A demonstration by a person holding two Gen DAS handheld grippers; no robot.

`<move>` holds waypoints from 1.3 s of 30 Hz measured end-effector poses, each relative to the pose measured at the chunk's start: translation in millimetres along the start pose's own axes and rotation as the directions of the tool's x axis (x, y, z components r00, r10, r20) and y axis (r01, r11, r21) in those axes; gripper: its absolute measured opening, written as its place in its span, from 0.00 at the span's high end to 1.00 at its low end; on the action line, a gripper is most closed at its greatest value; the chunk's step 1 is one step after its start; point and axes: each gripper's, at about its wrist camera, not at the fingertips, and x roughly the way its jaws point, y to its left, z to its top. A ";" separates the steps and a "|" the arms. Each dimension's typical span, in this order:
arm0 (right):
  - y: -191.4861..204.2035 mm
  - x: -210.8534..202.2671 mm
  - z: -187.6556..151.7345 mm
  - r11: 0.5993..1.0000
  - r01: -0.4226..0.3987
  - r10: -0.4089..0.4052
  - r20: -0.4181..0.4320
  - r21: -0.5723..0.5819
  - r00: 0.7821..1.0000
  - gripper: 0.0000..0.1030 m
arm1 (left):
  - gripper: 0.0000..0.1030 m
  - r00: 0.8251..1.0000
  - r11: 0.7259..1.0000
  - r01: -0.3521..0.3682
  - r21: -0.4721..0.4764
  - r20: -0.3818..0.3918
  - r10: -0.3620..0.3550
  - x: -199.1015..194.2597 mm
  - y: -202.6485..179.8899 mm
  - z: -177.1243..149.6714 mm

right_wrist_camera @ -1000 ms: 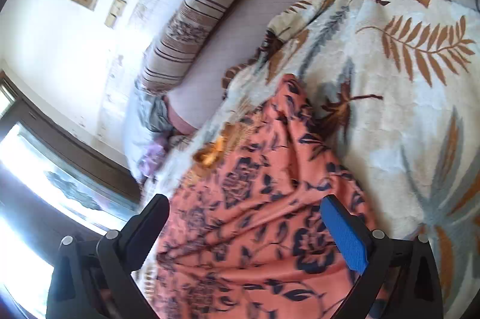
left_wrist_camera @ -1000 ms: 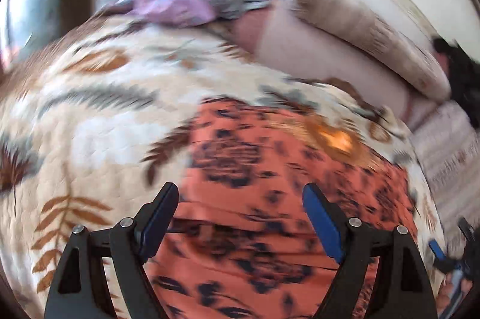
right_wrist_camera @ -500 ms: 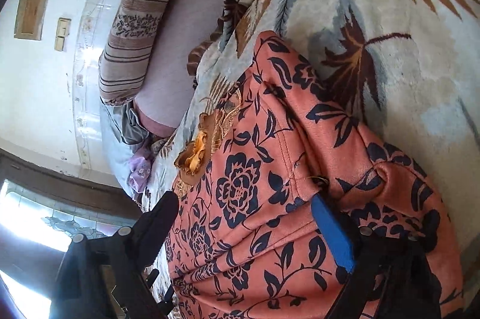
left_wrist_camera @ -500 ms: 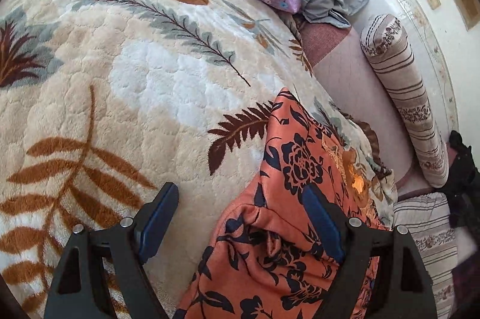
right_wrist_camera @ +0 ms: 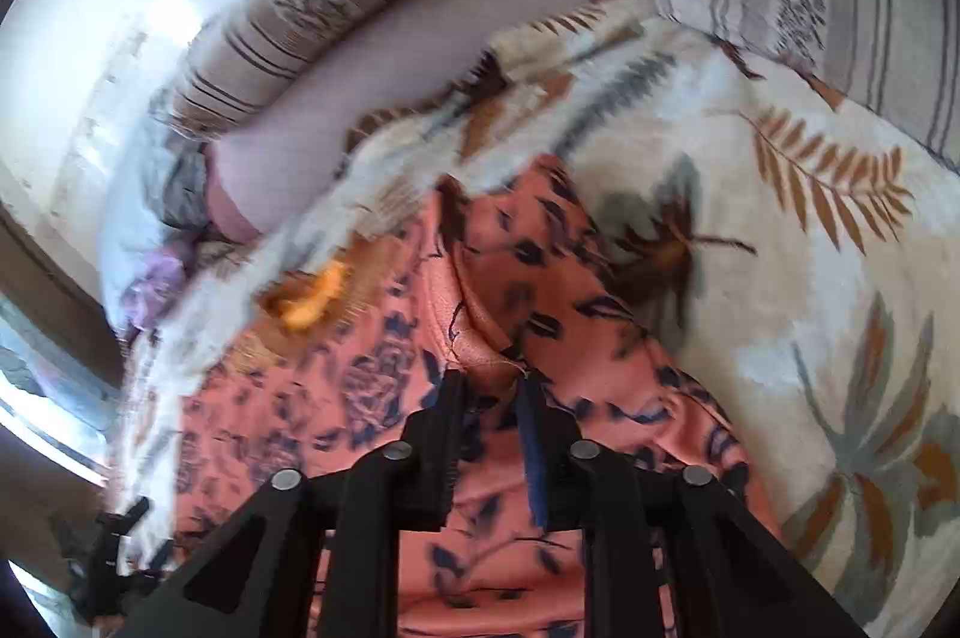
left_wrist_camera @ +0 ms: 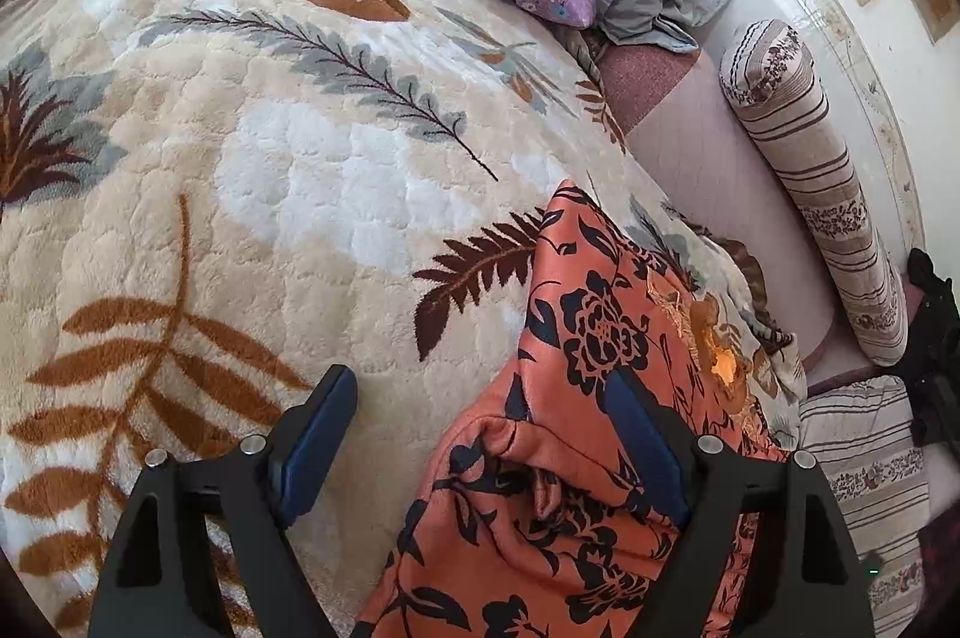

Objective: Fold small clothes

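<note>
Pinching orange floral garment [right_wrist_camera: 384,398] seam with our right tool [right_wrist_camera: 492,386]; left tool [left_wrist_camera: 480,434] spread wide, straddling its edge, empty. Garment lies rumpled on leaf-print blanket [left_wrist_camera: 300,170]. We advise: left clamps matching corner, tension even.

One orange garment [left_wrist_camera: 600,398], two striped pillows [left_wrist_camera: 816,182], one blanket [left_wrist_camera: 240,158].

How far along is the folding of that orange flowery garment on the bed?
Early on. The orange garment with dark flowers lies rumpled on the cream leaf-patterned blanket, with no neat fold visible. In hand: the right gripper has pinched a piece of it, while the left gripper is open. The folding itself remains.
</note>
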 end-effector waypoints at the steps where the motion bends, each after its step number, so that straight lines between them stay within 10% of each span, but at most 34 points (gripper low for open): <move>1: -11.4 -0.6 -3.7 0.997 -0.071 0.070 0.029 0.032 0.997 0.40 | 0.17 1.000 1.000 0.001 0.010 -0.003 -0.001 0.3 -1.6 -1.0; 14: -18.0 2.9 17.9 0.953 -0.268 0.270 0.009 0.139 0.963 0.29 | 0.17 0.999 0.986 -0.037 0.160 -0.028 0.042 17.5 -27.0 -12.7; 15: -13.3 3.1 19.5 0.961 -0.250 0.251 0.006 0.117 0.968 0.34 | 0.18 0.998 0.981 -0.049 0.189 -0.020 0.053 19.1 -28.8 -14.3; 17: -1.6 3.9 26.1 0.979 -0.198 0.200 -0.048 0.047 0.979 0.87 | 0.26 0.997 0.965 -0.072 0.252 -0.005 0.075 18.4 -36.2 -17.6; 19: 16.8 -9.4 28.8 0.987 -0.155 0.154 -0.028 -0.044 0.988 0.87 | 0.56 0.996 0.949 -0.086 0.303 -0.010 0.093 18.2 -41.7 -18.8; 23: 34.9 -49.0 19.9 0.983 -0.112 0.122 0.063 -0.147 0.990 0.87 | 0.56 0.993 0.957 -0.114 0.268 0.031 0.110 9.0 -35.3 -12.0; 26: 18.9 -9.3 8.2 0.986 0.026 -0.028 -0.011 -0.164 1.000 0.68 | 0.53 0.994 0.965 -0.103 0.242 0.057 0.092 1.1 -36.3 -7.9; 28: -2.3 0.6 7.2 0.996 -0.048 0.046 -0.034 -0.077 0.998 0.65 | 0.39 0.995 0.965 -0.073 0.253 0.086 0.053 -8.8 -42.3 -10.0; 31: -6.1 -23.4 13.8 0.998 -0.060 0.062 0.048 -0.034 0.997 0.31 | 0.24 0.989 0.930 -0.102 0.354 0.136 0.057 -13.9 -58.0 -17.7; 34: 10.7 -48.7 22.2 0.994 -0.040 0.054 0.135 -0.105 0.989 0.31 | 0.29 0.970 0.865 -0.184 0.467 -0.057 0.236 35.7 -58.9 -31.6; 39: 45.2 -60.4 30.4 0.957 -0.215 0.240 0.116 -0.196 0.964 0.30 | 0.29 0.977 0.867 -0.188 0.462 -0.006 0.215 29.4 -62.0 -34.2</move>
